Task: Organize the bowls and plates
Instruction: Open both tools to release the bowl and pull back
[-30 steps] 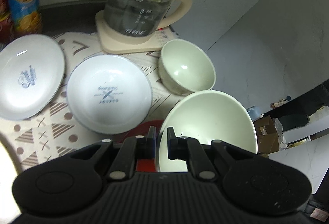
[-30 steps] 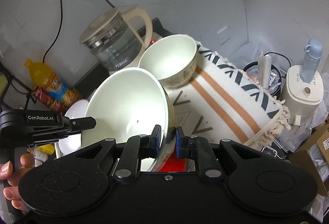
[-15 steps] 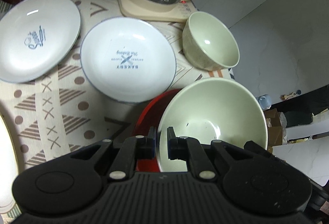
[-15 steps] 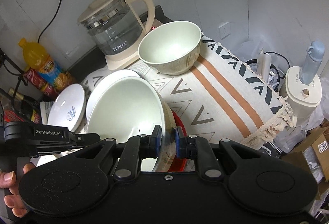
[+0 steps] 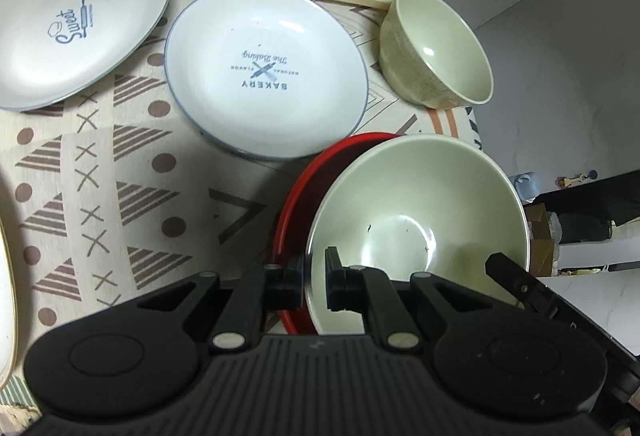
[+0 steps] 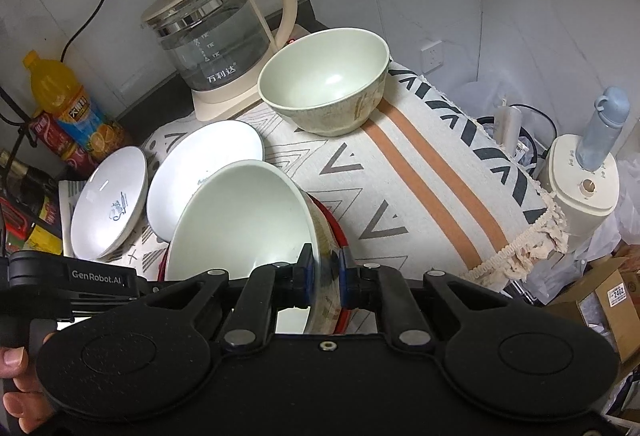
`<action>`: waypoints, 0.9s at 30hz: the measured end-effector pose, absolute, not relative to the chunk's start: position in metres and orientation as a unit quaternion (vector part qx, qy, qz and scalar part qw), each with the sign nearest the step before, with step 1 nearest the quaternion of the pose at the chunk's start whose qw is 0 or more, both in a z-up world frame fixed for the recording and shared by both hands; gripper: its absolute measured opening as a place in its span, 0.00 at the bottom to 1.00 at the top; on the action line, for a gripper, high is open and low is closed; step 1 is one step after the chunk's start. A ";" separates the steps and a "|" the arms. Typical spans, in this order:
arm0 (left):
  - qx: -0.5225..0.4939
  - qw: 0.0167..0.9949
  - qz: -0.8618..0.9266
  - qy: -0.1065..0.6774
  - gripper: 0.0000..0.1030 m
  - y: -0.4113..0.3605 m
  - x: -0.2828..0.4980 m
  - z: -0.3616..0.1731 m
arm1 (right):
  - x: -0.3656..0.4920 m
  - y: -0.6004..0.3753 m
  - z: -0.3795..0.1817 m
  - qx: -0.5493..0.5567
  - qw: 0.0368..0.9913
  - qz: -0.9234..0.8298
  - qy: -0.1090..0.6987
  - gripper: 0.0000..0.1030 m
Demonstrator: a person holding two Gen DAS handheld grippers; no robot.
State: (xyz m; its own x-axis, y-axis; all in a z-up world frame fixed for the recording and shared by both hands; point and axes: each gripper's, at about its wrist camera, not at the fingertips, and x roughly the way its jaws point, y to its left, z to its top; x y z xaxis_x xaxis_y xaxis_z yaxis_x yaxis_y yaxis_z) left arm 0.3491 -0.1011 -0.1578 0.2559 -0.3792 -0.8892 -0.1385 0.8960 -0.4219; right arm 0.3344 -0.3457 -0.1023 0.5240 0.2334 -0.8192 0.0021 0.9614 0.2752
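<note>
The large green bowl (image 5: pixel 416 220) is tilted over a red plate (image 5: pixel 304 191), which is mostly hidden under it. The left tongs (image 5: pixel 314 280) are clenched on its near rim and the right tongs (image 6: pixel 324 276) grip the opposite rim. The bowl is empty. Beside it on the patterned cloth (image 5: pixel 120 175) lie two white plates (image 5: pixel 264 71) and a small green bowl (image 6: pixel 324 83), also empty. The kettle (image 6: pixel 216 39) is cut off in the left view.

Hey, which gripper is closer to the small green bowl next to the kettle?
Right, slightly. The right gripper grips the big bowl's rim on the side facing the small green bowl; the left gripper grips the far rim.
</note>
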 end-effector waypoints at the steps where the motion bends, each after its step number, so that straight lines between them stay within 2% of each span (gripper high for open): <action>1: -0.215 0.762 -0.077 0.606 0.08 -0.101 0.350 -0.158 | 0.335 -0.345 -0.103 0.120 0.864 0.067 0.484 0.11; 12: -0.193 0.765 -0.073 0.611 0.14 -0.101 0.356 -0.139 | 0.340 -0.342 -0.110 0.113 0.862 0.066 0.490 0.10; 14: -0.193 0.772 -0.074 0.601 0.21 -0.100 0.355 -0.130 | 0.340 -0.340 -0.111 0.110 0.863 0.068 0.489 0.10; 16: -0.193 0.776 -0.070 0.596 0.24 -0.097 0.354 -0.124 | 0.340 -0.339 -0.110 0.106 0.864 0.072 0.487 0.10; 21: -0.189 0.786 -0.053 0.586 0.28 -0.089 0.355 -0.115 | 0.342 -0.337 -0.109 0.096 0.864 0.074 0.488 0.10; 23: -0.182 0.789 -0.049 0.585 0.33 -0.089 0.355 -0.117 | 0.343 -0.336 -0.109 0.094 0.864 0.074 0.489 0.11; 27: -0.174 0.779 -0.041 0.601 0.34 -0.092 0.356 -0.134 | 0.343 -0.334 -0.107 0.076 0.870 0.079 0.480 0.11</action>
State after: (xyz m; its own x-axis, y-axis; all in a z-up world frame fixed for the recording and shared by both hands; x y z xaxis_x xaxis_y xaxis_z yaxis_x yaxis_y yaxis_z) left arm 0.3565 -0.0919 -0.1341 0.2744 -0.2740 -0.9217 -0.1447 0.9358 -0.3213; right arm 0.3434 -0.3345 -0.1068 0.5260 0.2100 -0.8241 -0.0646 0.9761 0.2075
